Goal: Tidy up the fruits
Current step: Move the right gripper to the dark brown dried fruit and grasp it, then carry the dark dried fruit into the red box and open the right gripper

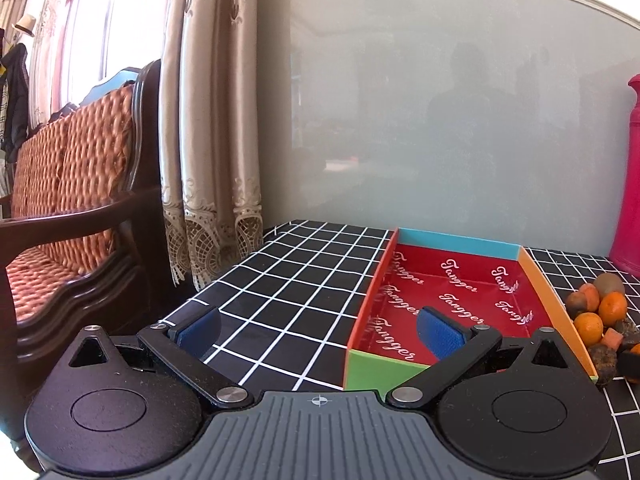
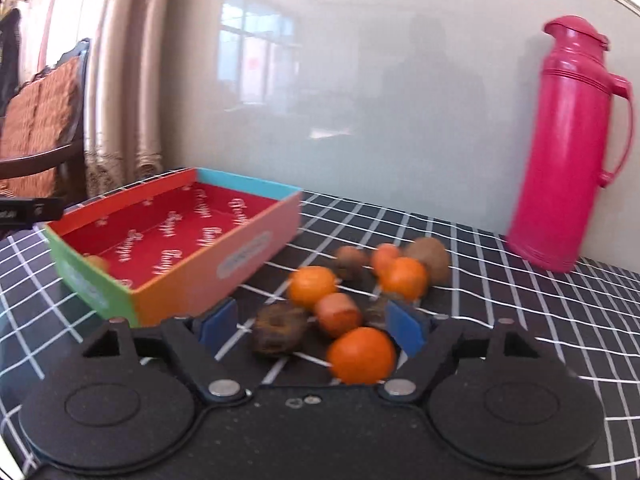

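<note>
Fruit (image 2: 344, 296) heaped on table (image 2: 520, 300) just beside tray (image 2: 224, 256), handy for loading. Right gripper (image 2: 316, 326) jaws spread, empty, framing nearest orange (image 2: 362, 355). Left gripper (image 1: 320, 330) jaws spread, empty, at tray's near corner, perhaps for steadying.

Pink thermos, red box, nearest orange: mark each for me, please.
pink thermos (image 2: 560, 168), right wrist view, middle of its body.
red box (image 2: 208, 256), right wrist view, its outer side wall.
nearest orange (image 2: 362, 355), right wrist view, middle of its peel.
</note>
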Available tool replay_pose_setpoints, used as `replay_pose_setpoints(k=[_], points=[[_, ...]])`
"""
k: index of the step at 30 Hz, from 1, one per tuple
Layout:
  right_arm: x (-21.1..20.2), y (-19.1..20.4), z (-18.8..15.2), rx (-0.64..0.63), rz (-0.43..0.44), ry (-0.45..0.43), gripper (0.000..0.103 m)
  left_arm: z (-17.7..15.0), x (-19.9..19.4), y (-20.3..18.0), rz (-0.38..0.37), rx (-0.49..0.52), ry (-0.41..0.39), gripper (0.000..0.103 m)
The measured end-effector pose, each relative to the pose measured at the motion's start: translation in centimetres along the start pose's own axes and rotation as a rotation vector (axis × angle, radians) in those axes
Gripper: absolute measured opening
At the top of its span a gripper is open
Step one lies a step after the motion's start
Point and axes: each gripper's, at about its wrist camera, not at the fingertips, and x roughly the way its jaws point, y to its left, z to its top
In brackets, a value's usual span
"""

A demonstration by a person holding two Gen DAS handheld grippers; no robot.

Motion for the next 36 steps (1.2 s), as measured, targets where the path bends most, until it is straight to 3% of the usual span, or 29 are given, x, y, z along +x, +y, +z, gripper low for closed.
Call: replay_pose_setpoints(k=[7, 19, 36], points=[[1.5, 1.4, 0.3, -0.004, 0.025, 0.044, 0.065, 0.1, -0.1, 1.6, 0.030, -0.011, 0.000, 0.103], [3.9, 1.6, 0.1, 0.007, -0.016, 0.145, 0.042, -0.1, 0.0, 3.7, 0.049, -0.040, 0.014, 0.103], [3.3, 1.0, 0.8, 0.011, -0.031, 0.117, 0.040, 0.0, -0.7, 2.8, 0.038, -0.013, 0.009, 0.103]])
